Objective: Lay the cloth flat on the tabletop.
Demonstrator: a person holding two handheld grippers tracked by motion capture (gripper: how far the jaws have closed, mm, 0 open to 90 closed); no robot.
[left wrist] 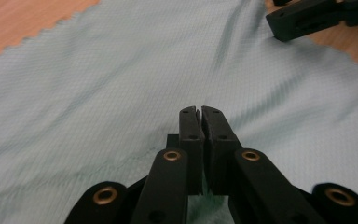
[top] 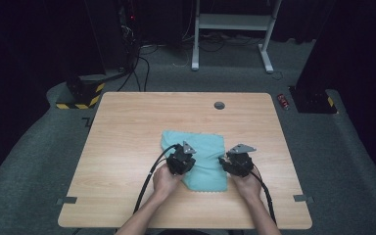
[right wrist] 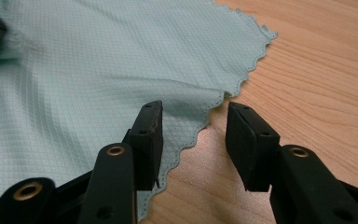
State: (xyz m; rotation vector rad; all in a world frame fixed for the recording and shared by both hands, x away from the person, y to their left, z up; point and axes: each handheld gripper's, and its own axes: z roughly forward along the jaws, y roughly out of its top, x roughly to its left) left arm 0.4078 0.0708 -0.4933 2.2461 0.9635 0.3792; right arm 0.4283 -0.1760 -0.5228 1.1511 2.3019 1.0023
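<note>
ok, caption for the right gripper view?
Right tool, jaws open, straddling the scalloped edge of the teal cloth on the wooden table.

Black left gripper [top: 188, 155] and right gripper [top: 223, 161], brass rivets on the jaws, grey triangular plates, black cables; bare forearms.

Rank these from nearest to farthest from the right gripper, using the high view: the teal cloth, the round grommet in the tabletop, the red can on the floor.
Measured from the right gripper:
1. Teal cloth, right at its jaws, on its left.
2. Round grommet, farther up the table, near the far edge.
3. Red can, off the table, on the carpet past the far right corner.
</note>
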